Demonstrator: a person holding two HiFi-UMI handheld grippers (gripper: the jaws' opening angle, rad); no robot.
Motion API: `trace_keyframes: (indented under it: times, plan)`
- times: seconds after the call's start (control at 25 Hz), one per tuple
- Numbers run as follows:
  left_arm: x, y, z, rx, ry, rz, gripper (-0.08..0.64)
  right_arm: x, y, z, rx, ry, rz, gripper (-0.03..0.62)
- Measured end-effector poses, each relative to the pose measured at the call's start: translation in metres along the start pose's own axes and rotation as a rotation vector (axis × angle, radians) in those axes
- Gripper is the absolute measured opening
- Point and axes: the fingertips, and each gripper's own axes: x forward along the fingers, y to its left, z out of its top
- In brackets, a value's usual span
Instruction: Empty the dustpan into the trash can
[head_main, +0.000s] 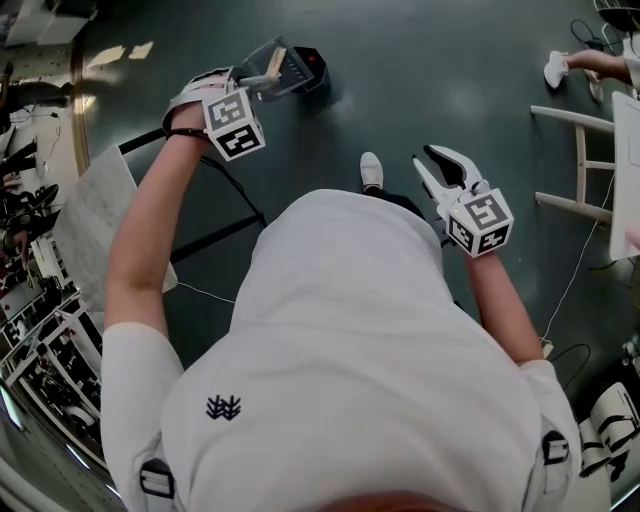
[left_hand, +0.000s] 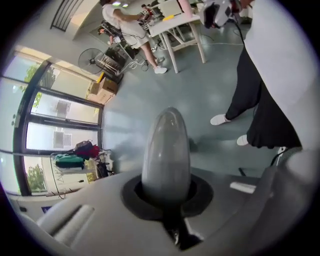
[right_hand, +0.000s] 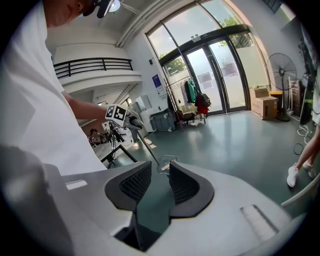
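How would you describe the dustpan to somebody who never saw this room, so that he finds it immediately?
On the dark green floor, ahead of the person in white, stands a black trash can. The dustpan hangs beside it from the long handle in the left gripper. It alone is pale and see-through.

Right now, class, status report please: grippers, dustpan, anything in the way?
Left gripper shut on dustpan handle. Right gripper open, empty. Raised dustpan at trash can. No obstruction seen.
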Motion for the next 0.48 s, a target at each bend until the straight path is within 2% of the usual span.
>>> trace_keyframes:
  times: [0.24,0.32,0.48]
  plan:
    - [0.010,-0.001,0.027,0.302,0.085,0.050,0.057,0.005,-0.017,0.008,0.016,-0.018,-0.006,0.098]
    - [0.013,-0.007,0.033,0.355,0.093,0.042,0.057,0.006,-0.019,0.008,0.021,-0.024,-0.007,0.098]
    - [0.020,-0.016,0.038,0.408,0.099,0.038,0.056,0.008,-0.021,0.008,0.027,-0.028,-0.006,0.098]
